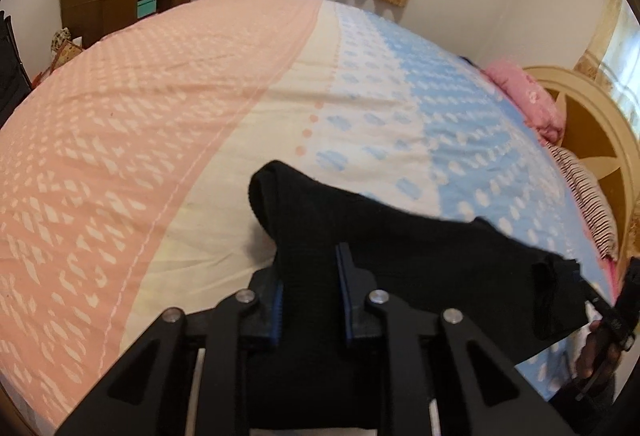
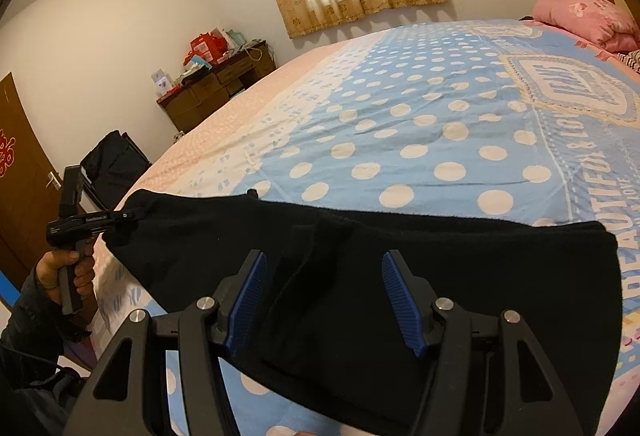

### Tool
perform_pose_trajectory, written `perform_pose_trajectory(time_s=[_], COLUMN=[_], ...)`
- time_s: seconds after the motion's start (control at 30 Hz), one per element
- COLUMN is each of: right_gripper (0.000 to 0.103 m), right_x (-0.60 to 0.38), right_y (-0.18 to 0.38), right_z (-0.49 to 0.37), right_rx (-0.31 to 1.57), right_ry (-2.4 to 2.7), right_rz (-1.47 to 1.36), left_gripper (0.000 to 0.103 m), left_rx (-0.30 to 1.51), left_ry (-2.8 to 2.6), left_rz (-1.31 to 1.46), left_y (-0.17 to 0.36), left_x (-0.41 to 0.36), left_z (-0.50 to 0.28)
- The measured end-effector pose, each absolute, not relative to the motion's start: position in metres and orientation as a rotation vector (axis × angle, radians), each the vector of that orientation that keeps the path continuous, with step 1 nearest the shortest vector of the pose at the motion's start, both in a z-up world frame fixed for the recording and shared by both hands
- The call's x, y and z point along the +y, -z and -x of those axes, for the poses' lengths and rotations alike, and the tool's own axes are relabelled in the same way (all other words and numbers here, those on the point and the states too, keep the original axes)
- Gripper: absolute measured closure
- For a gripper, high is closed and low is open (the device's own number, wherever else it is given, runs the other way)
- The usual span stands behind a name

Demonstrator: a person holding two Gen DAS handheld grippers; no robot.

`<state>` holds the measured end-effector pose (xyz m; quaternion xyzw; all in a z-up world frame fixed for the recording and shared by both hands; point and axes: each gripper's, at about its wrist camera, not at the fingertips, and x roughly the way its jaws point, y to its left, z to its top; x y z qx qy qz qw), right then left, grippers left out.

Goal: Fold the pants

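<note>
Black, soft knit pants lie in a band across the near edge of a bed covered by a pink, cream and blue dotted sheet. The placement suits the work: the flat sheet gives a surface on which cloth can be doubled over and smoothed, and the near edge keeps both tools within reach.

Left gripper: its blue-padded jaws stand close together and are clamped on one end of the pants. In the left wrist view the cloth fills the gap between the pads and rises in a raised hump beyond them, which suggests this end is pinched so that it can be carried over the rest. The right wrist view shows the same tool at the left end of the garment, held by a hand at the bedside.

Right gripper: its jaws stand apart, one on each side of a lengthwise ridge in the cloth, and the pads do not press on anything. It points down at the middle of the garment, probably ready to pin or take a second hold.

Judged stage: early; the garment lies long, with no finished fold visible.

A pink quilt lies well apart, at the headboard.
</note>
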<state>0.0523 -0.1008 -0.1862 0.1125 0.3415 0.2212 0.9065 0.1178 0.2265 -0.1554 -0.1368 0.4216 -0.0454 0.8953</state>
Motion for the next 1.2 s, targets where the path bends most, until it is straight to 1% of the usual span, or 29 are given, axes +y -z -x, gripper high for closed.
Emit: perform_pose_trajectory(time_s=[0.13, 0.23, 0.47, 0.73, 0.97, 1.1, 1.2], right_gripper=[0.041, 0.041, 0.041, 0.039, 0.039, 0.039, 0.039], right_x=[-0.109, -0.118, -0.152, -0.208, -0.256, -0.279, -0.285], right_y=[0.175, 0.164, 0.146, 0.151, 0.162, 0.169, 0.171], right_z=[-0.051, -0.047, -0.032, -0.020, -0.017, -0.016, -0.015], right_rx=[0.681, 0.652, 0.596, 0.572, 0.553, 0.547, 0.537], right_ry=[-0.434, -0.411, -0.339, -0.214, -0.102, -0.045, -0.030], right_rz=[-0.240, -0.249, -0.260, -0.340, -0.460, -0.522, -0.540], left_gripper=[0.082, 0.082, 0.082, 0.082, 0.082, 0.082, 0.082], left_rx=[0.835, 0.811, 0.805, 0.817, 0.897, 0.949, 0.999], left_ry=[0.177, 0.264, 0.466, 0.681, 0.753, 0.752, 0.746], left_rz=[0.339, 0.327, 0.287, 0.221, 0.193, 0.133, 0.088], left_y=[0.130, 0.110, 0.080, 0.049, 0.055, 0.071, 0.093], left_x=[0.213, 0.186, 0.103, -0.001, -0.075, -0.117, -0.150], left_z=[-0.113, -0.110, -0.121, -0.138, -0.155, -0.157, -0.157])
